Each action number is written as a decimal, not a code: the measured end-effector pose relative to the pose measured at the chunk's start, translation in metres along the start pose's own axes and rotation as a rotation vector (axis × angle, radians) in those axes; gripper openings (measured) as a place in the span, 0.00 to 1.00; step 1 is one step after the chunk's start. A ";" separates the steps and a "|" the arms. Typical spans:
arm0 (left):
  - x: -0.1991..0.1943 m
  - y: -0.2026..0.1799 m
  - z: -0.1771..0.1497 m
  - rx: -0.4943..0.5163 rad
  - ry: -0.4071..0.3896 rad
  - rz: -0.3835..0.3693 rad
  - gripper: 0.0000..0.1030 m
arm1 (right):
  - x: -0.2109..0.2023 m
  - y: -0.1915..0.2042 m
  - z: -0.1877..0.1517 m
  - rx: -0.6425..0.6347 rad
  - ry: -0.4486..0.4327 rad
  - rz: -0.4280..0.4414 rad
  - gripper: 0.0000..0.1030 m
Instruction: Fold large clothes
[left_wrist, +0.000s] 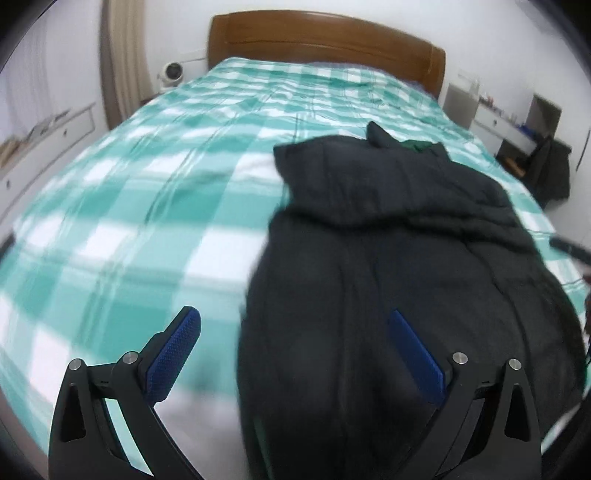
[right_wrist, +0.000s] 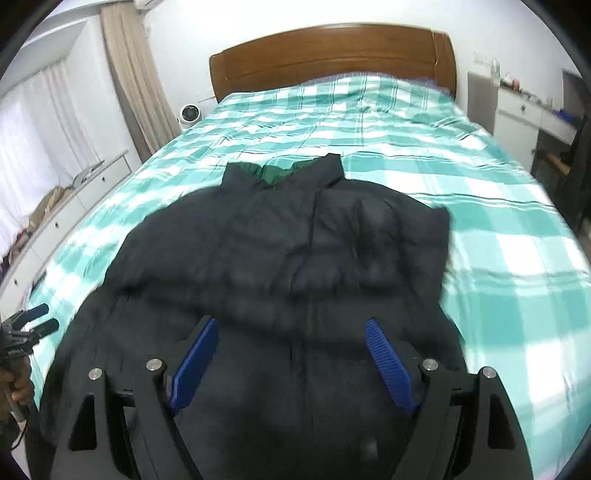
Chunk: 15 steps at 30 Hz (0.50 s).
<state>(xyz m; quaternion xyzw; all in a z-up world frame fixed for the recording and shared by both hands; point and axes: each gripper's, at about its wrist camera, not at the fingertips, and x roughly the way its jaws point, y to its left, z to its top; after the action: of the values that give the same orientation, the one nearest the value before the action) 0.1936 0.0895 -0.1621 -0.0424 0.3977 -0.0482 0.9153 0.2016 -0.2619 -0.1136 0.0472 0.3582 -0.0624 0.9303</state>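
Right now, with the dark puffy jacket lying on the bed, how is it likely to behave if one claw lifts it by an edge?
The dark jacket looks quilted and padded, so it would probably sag and drape, not hold its shape. Its puffiness suggests it is light for its bulk. Its sleeves look already folded inward, so they may flop open when lifted from the checked bedspread.
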 end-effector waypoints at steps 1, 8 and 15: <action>-0.004 -0.003 -0.012 -0.014 -0.009 -0.017 0.99 | -0.012 0.007 -0.020 -0.034 -0.003 -0.027 0.82; 0.028 -0.031 -0.064 0.089 -0.077 0.011 1.00 | -0.005 0.015 -0.112 -0.054 -0.061 -0.052 0.82; 0.030 -0.025 -0.072 0.071 -0.112 -0.026 1.00 | -0.003 -0.001 -0.130 0.008 -0.155 0.017 0.83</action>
<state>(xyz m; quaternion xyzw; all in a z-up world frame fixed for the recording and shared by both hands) 0.1601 0.0583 -0.2297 -0.0174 0.3433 -0.0716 0.9363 0.1134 -0.2454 -0.2075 0.0490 0.2845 -0.0594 0.9556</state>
